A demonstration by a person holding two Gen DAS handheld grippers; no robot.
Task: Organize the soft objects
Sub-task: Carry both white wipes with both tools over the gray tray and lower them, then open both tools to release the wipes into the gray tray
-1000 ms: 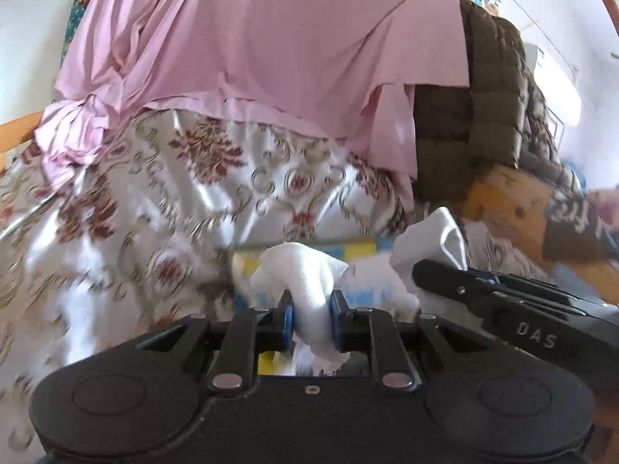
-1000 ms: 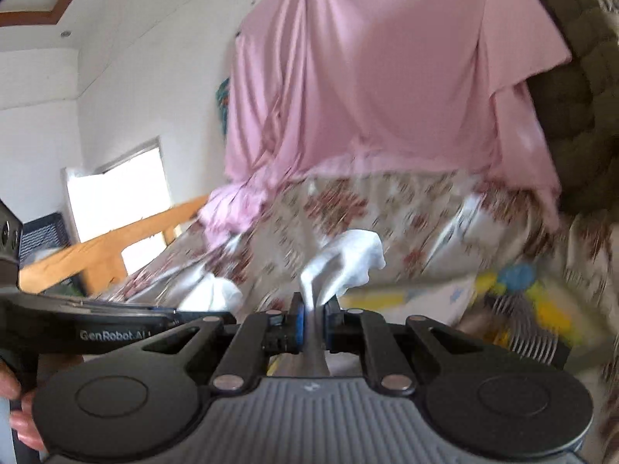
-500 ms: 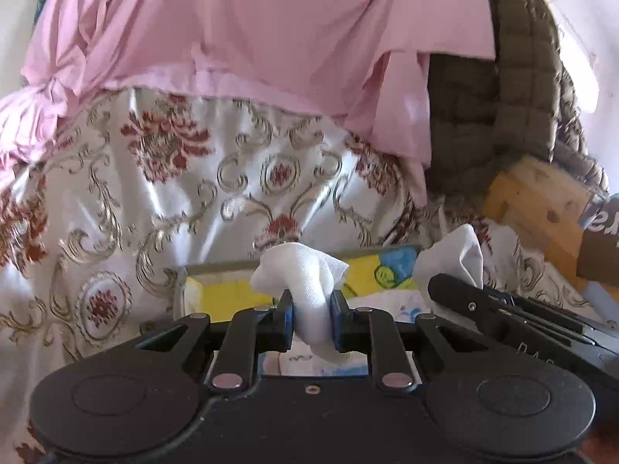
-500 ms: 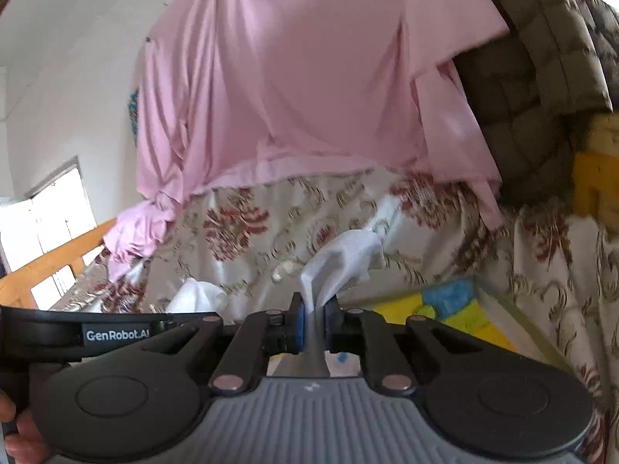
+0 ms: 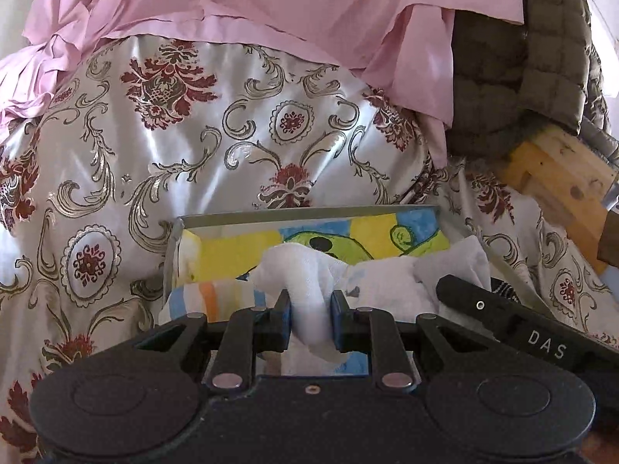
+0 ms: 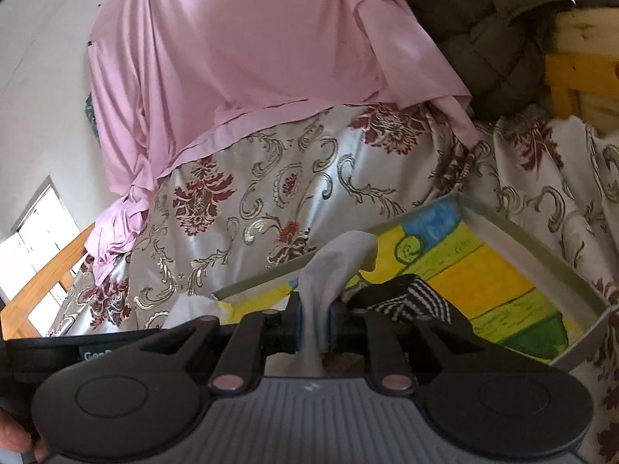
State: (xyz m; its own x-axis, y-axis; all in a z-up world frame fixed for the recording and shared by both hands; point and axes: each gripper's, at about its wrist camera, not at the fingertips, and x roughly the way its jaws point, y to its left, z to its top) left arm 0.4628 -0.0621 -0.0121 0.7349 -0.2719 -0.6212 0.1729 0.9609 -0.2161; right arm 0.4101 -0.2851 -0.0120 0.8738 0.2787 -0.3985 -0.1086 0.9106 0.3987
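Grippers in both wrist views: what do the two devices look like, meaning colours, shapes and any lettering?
The left gripper has a matte black body with two round discs, silver rivets on black linkage bars, and blue-edged fingers. The right gripper has the same black linkages and discs, but a grey ribbed centre panel. Seen from the left view, its black side bar reads "DAS"; white lettering beginning "Gen" marks the left one's bar.

Glossy satin bedspread (image 5: 216, 147); matt pink sheet (image 5: 290, 4); soft white cloth (image 5: 305, 270); quilted jacket (image 5: 541, 58); bare wood frame (image 5: 561, 178).
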